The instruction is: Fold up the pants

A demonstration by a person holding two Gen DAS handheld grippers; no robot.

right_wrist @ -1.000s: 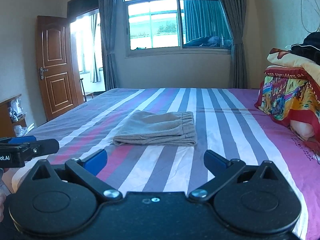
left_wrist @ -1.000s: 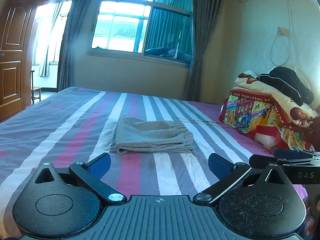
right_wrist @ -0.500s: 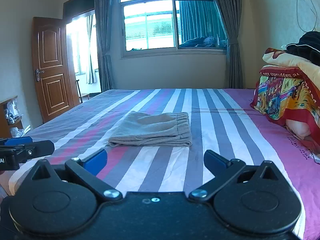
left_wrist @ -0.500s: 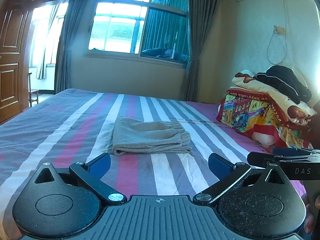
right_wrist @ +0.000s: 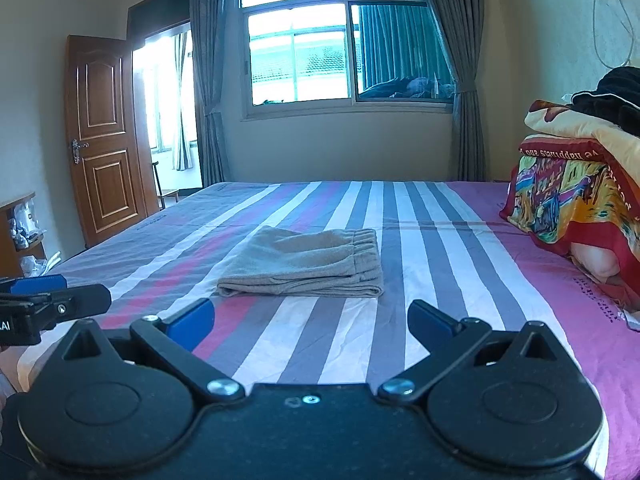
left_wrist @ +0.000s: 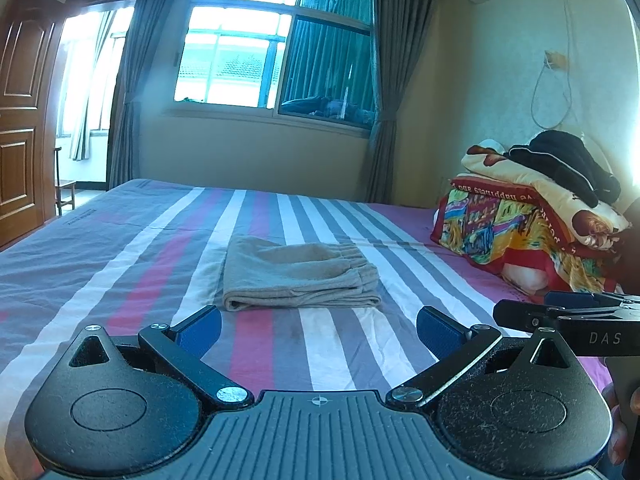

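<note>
Pants sit folded mid-frame, slightly farther than a second ago as I back off both spread, empty tongs, left and right; folding looks done.

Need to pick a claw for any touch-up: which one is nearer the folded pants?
Neither clearly: both sit about equally far back. The left claw faces the pants head-on; from the right claw the pants lie straight ahead too. Both are open, empty.
</note>
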